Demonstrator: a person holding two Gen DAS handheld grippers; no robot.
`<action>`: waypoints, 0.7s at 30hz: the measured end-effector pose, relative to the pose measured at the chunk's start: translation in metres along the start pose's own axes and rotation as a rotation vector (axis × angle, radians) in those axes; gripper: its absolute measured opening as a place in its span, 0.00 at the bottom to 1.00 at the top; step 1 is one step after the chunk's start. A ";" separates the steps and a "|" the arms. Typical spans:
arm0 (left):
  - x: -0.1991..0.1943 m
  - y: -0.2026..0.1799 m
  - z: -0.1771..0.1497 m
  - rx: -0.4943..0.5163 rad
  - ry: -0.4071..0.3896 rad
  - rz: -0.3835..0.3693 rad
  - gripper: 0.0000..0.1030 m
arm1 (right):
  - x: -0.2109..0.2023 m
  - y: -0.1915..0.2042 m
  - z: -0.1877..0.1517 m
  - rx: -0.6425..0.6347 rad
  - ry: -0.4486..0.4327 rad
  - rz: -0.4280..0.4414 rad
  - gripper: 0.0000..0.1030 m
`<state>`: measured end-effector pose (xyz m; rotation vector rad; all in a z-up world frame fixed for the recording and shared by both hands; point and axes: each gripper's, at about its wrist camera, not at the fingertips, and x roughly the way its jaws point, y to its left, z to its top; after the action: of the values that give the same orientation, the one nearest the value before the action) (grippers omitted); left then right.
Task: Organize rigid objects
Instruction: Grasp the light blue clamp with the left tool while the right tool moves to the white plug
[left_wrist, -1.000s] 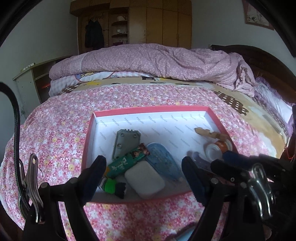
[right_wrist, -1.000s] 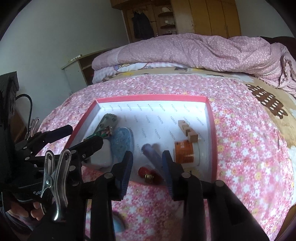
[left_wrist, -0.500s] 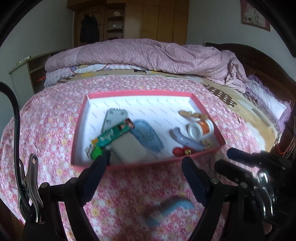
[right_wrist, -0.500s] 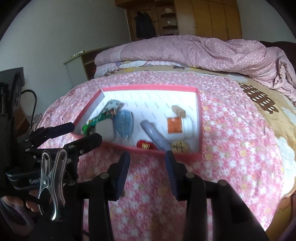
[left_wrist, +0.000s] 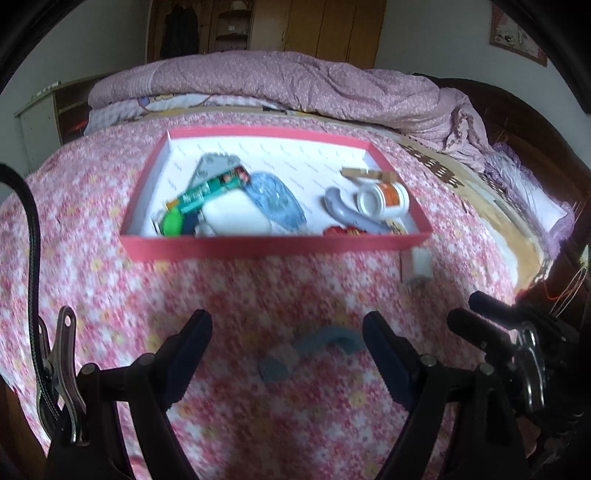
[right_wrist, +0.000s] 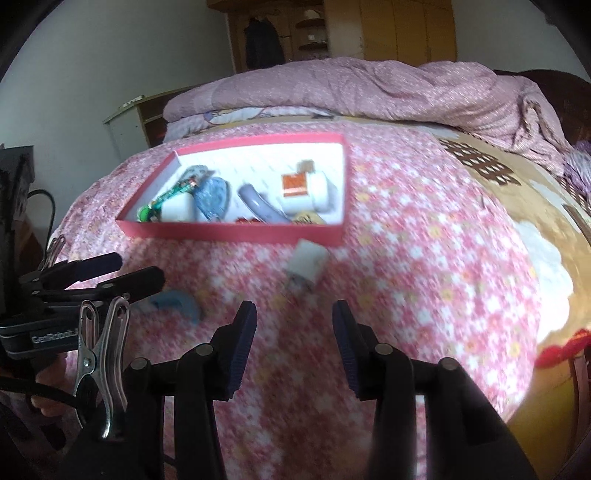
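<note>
A red box (left_wrist: 273, 247) (right_wrist: 229, 232) with a white inside lies on the flowered bedspread and holds several items, among them a white bottle with an orange label (left_wrist: 388, 197), a grey tube (left_wrist: 343, 210) and a green tube (left_wrist: 207, 192). A blue curved piece (left_wrist: 325, 341) (right_wrist: 177, 302) lies on the bedspread in front of the box, in the gap between the fingers of my open left gripper (left_wrist: 286, 332), untouched by the pads. A white plug (left_wrist: 419, 262) (right_wrist: 306, 262) lies by the box's near right corner. My right gripper (right_wrist: 294, 314) hovers just short of the plug, its jaws opening, nothing between them.
A folded pink quilt (left_wrist: 295, 85) fills the far end of the bed. A dark wooden headboard (left_wrist: 517, 122) runs along the right, and a low cabinet (left_wrist: 37, 118) stands at the left. A red object (right_wrist: 565, 347) sits at the bed's right edge.
Both grippers have pulled back from the box toward the near side of the bed. The blue curved piece and the white plug have come into view. The right jaws have widened.
</note>
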<state>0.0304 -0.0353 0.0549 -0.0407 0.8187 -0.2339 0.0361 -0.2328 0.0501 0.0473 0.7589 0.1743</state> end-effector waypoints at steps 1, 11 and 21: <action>0.001 -0.001 -0.002 -0.010 0.008 -0.002 0.84 | 0.001 -0.003 -0.002 0.009 0.005 -0.003 0.43; 0.019 -0.009 -0.018 -0.045 0.047 0.019 0.84 | 0.010 -0.018 -0.018 0.055 0.031 -0.008 0.43; 0.031 -0.027 -0.018 -0.002 0.009 0.082 0.84 | 0.016 -0.020 -0.027 0.076 0.039 0.018 0.43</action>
<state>0.0329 -0.0679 0.0240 -0.0081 0.8281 -0.1556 0.0316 -0.2503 0.0173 0.1227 0.8036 0.1637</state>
